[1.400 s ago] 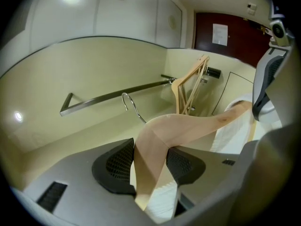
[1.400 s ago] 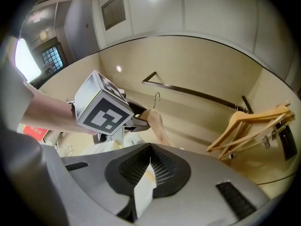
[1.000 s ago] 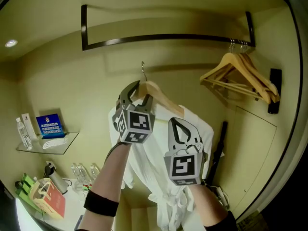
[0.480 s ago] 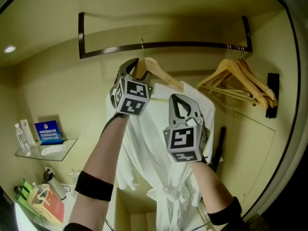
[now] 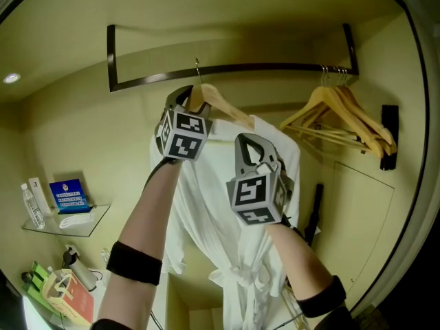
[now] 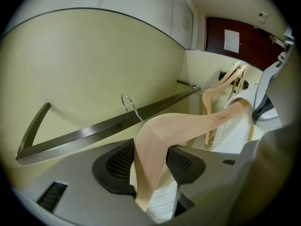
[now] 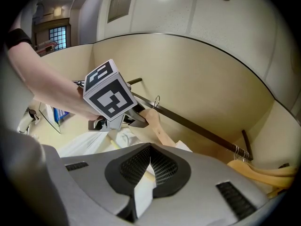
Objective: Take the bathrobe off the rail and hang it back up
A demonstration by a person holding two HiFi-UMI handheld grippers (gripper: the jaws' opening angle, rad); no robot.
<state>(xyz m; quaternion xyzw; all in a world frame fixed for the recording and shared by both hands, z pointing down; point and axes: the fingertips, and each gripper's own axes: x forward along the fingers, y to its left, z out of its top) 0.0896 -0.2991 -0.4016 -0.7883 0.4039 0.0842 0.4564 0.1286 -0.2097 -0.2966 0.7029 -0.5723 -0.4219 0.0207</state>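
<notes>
The white bathrobe (image 5: 220, 212) is carried on a wooden hanger (image 5: 223, 106), which is raised close under the left half of the dark metal rail (image 5: 275, 67). The hanger's wire hook (image 5: 199, 74) is seen at the level of the rail; whether it is already over the rail cannot be told.

The left tool (image 5: 184, 100) is clamped on the hanger: in the left gripper view one wooden arm, just beside the neck, is pressed between the two black pads, and white fabric is seen below it. The right tool (image 5: 253, 146) is held lower and to the right, against the robe's shoulder. In the right gripper view its pads are brought together on a fold of the bathrobe's white cloth, so the garment is pinched there.

The robe is draped from the hanger down between the two forearms, and its tied belt is seen near the bottom.

Several spare wooden hangers (image 5: 330, 106) are hung at the right end of the rail, well apart from the robe. On the left wall a glass shelf (image 5: 93, 218) is fixed, on which a blue card (image 5: 67, 191) and a small bottle (image 5: 29, 205) are stood.
</notes>
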